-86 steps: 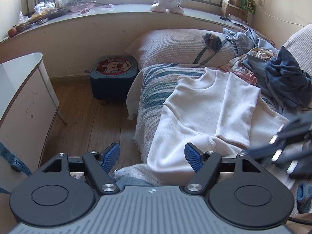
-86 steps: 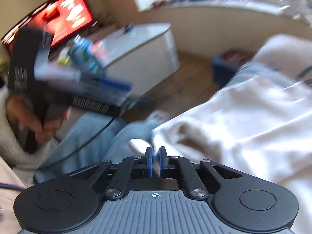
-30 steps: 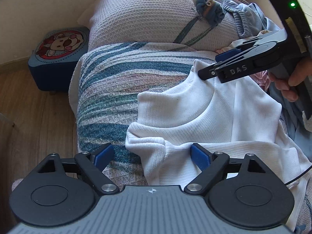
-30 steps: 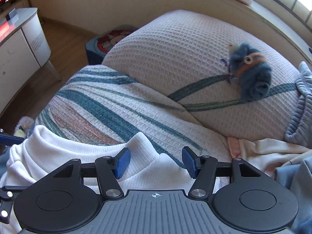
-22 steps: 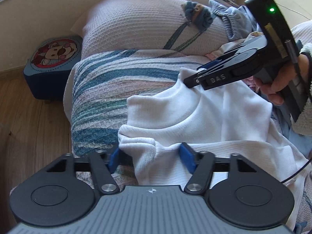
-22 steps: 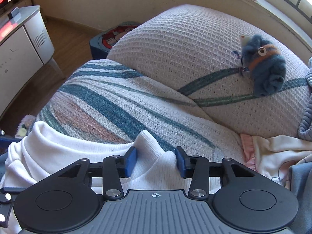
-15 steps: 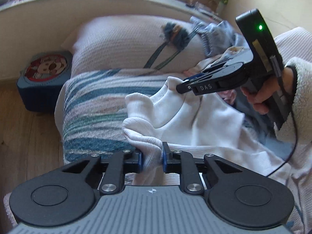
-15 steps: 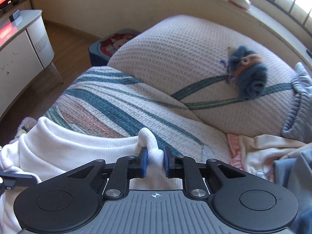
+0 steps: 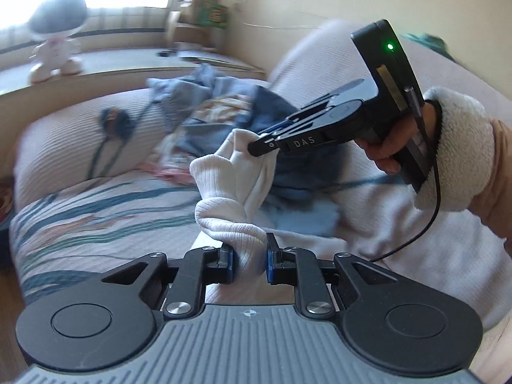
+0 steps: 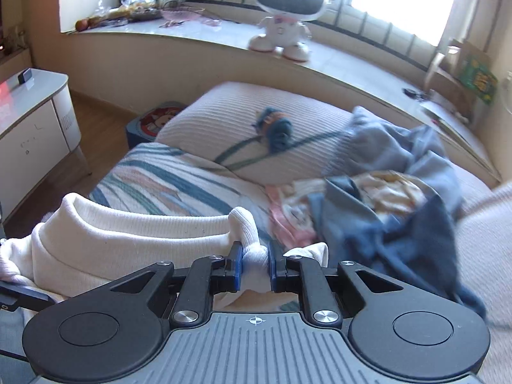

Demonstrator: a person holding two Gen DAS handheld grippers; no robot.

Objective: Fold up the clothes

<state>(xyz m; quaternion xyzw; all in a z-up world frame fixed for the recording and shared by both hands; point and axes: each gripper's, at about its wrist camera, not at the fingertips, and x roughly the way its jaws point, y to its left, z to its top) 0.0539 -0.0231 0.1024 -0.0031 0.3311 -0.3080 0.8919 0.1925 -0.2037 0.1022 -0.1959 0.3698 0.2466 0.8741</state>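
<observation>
A white ribbed top [image 9: 233, 188] hangs lifted above the striped bedspread [image 9: 96, 214], gathered into folds between both grippers. My left gripper [image 9: 250, 260] is shut on a bunched fold of it. In the left wrist view my right gripper [image 9: 256, 137], held by a hand in a fleecy cuff, pinches another part of the top higher up. In the right wrist view my right gripper [image 10: 255, 264] is shut on a knot of white fabric beside the collar [image 10: 137, 220], which stretches off to the left. The top's lower part is hidden behind the grippers.
A pile of blue and patterned clothes [image 10: 393, 198] lies on the bed to the right. A pale pillow [image 10: 256, 134] with a small blue plush toy [image 10: 275, 126] lies behind. A robot figure [image 10: 284, 16] stands on the window ledge, a white cabinet [image 10: 35, 121] at left.
Both grippers went from open around the top's collar edge to shut on it, then rose and swung, lifting the top off the bedspread.
</observation>
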